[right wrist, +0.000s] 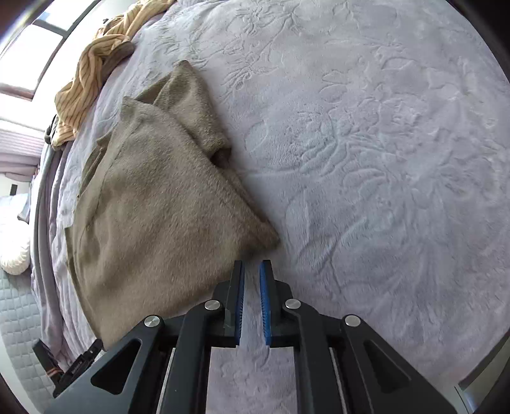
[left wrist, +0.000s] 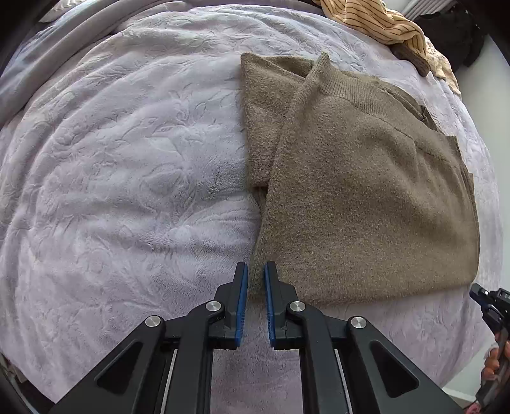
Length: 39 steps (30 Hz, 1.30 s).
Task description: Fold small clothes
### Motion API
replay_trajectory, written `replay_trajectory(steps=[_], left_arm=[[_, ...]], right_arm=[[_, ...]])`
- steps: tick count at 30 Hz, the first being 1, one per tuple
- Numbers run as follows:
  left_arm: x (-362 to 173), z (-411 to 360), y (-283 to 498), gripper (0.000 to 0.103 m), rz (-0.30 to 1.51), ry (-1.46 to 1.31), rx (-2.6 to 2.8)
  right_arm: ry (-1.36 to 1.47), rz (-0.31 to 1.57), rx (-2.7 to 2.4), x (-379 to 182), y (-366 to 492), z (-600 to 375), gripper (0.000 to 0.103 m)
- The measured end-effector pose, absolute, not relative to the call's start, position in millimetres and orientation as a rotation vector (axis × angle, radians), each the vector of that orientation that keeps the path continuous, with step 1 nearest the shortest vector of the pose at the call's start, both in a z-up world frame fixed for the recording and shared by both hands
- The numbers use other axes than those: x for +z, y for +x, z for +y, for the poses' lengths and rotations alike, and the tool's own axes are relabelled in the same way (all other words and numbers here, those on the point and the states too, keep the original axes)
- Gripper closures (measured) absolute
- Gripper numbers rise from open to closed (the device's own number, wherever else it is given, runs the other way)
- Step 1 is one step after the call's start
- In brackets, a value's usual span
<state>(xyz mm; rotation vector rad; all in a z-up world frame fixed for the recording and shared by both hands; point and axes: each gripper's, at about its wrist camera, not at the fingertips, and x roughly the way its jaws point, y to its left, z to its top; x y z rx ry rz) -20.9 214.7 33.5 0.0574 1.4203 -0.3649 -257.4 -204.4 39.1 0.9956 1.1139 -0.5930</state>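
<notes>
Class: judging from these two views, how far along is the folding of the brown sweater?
Done: the brown sweater lies folded lengthwise on the lilac blanket, sleeve tucked. In hand: nothing; the left claw and right claw are empty at its hem. Left: folding it shorter, then the striped garment.

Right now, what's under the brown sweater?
The brown sweater lies on the lavender embossed blanket, one sleeve folded beneath its body. Anything else underneath is covered.

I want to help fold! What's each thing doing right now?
Sweater: partly folded, flat on the blanket.
Striped cloth: crumpled, unfolded, at the bed's far edge.
Blanket: spread out, a bit wrinkled.
Left tongs: slightly open, holding nothing, at the sweater's near corner.
Right tongs: slightly open, holding nothing.
</notes>
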Motion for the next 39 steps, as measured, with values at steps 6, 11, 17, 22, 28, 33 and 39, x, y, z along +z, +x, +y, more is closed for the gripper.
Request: replay_trajectory(steps=[6, 11, 17, 22, 28, 33, 39], left_arm=[[36.8, 218.2, -21.5, 0.091, 1.436, 0.072, -0.346], [38.6, 221.7, -24.0, 0.091, 1.436, 0.103, -0.334], [37.1, 229.2, -24.7, 0.091, 1.444, 0.113, -0.312], [35.9, 234.4, -25.1, 0.091, 1.449, 0.117, -0.301], [34.7, 248.3, -28.3, 0.091, 1.456, 0.121, -0.297], [36.2, 255.4, -29.7, 0.049, 1.446, 0.106, -0.290], [45.1, 263.9, -27.4, 0.001, 1.384, 0.138, -0.246]], right_arm=[[0.951, 1.163, -0.459, 46.8, -248.7, -169.1, 0.066], [0.930, 1.191, -0.362, 39.8, -227.5, -129.1, 0.060], [0.932, 1.233, -0.291, 29.8, -205.8, -97.1, 0.048], [0.918, 1.251, -0.260, 28.9, -201.0, -80.2, 0.046], [0.913, 1.264, -0.241, 26.9, -196.7, -69.5, 0.044], [0.917, 1.270, -0.225, 25.4, -193.2, -62.3, 0.044], [0.917, 1.268, -0.199, 25.6, -187.6, -52.5, 0.039]])
